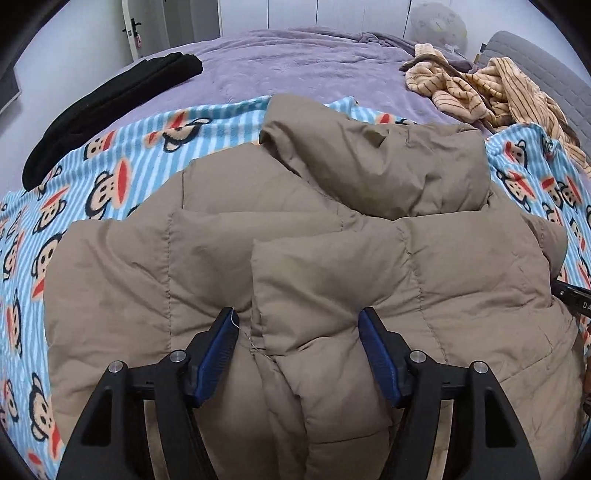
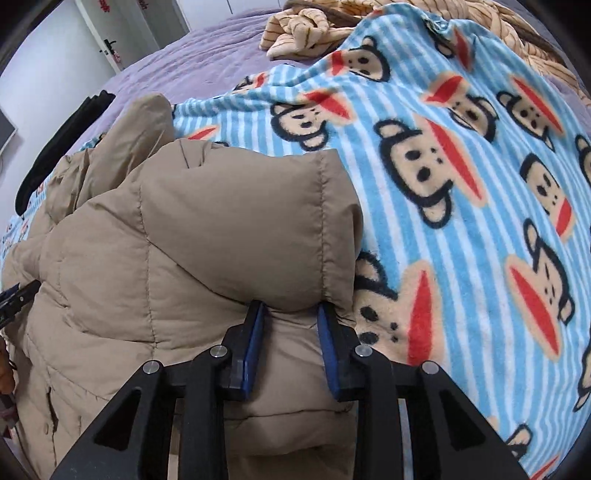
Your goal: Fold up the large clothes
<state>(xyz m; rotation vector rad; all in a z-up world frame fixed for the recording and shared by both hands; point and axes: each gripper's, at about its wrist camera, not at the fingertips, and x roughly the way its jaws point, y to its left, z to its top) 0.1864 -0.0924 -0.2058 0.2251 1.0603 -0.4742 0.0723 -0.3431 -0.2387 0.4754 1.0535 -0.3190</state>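
A tan puffer jacket (image 1: 332,240) lies bunched and partly folded on a blue striped monkey-print blanket (image 1: 110,158). My left gripper (image 1: 297,321) hovers over the jacket's near edge with its blue pads wide apart; fabric lies under the gap, but the pads do not press on it. In the right wrist view, my right gripper (image 2: 291,314) pinches a puffy fold of the jacket (image 2: 184,240) between its pads, at the jacket's edge next to the blanket (image 2: 461,184). A tip of the other gripper shows at the frame edge in each view.
The blanket lies on a bed with a purple cover (image 1: 295,62). A black garment (image 1: 110,103) lies at the far left, and a crumpled beige striped garment (image 1: 480,88) at the far right. A grey headboard (image 1: 546,70) and white doors (image 1: 133,29) stand behind.
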